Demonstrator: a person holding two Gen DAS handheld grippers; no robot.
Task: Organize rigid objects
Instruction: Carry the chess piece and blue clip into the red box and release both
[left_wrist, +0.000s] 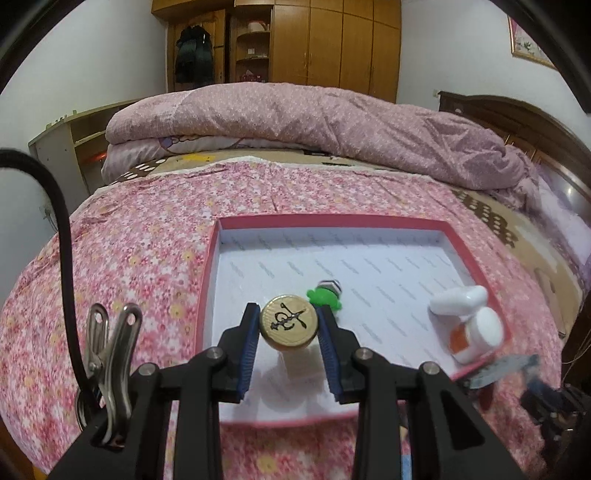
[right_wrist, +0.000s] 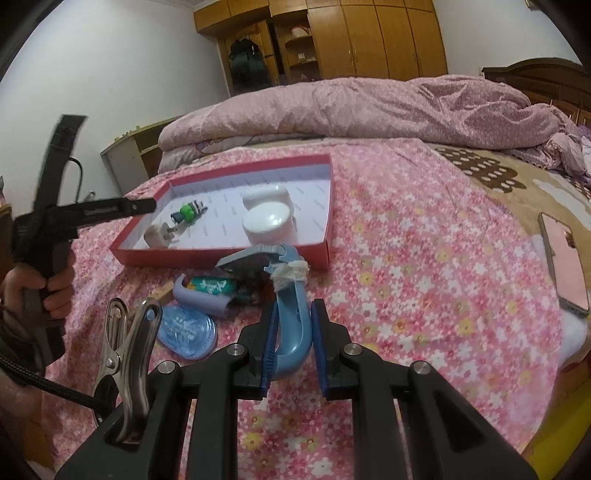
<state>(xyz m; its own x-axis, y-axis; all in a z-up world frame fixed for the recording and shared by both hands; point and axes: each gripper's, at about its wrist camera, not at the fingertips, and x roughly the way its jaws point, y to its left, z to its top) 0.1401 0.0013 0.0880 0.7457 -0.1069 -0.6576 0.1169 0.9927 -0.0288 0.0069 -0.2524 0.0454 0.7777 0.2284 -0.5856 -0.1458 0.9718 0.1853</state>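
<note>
A red box with a white floor (left_wrist: 258, 223) (right_wrist: 229, 256) lies on the flowered bedspread. My left gripper (left_wrist: 289, 330) is shut on a gold round cap with a black emblem (left_wrist: 289, 320), on a pale bottle held over the box's near part. A green and striped toy (left_wrist: 325, 295) (right_wrist: 188, 213) and a white flip-cap jar (left_wrist: 469, 325) (right_wrist: 267, 221) lie in the box. My right gripper (right_wrist: 293, 328) is shut on a blue plastic clamp (right_wrist: 291, 306) with a taped jaw, just in front of the box.
In front of the box lie a lilac holder (right_wrist: 201, 295), a clear blue oval piece (right_wrist: 186, 330) and a green wrapper (right_wrist: 210, 285). A pink phone (right_wrist: 563, 258) lies at the right. A folded quilt (left_wrist: 314, 122) lies behind.
</note>
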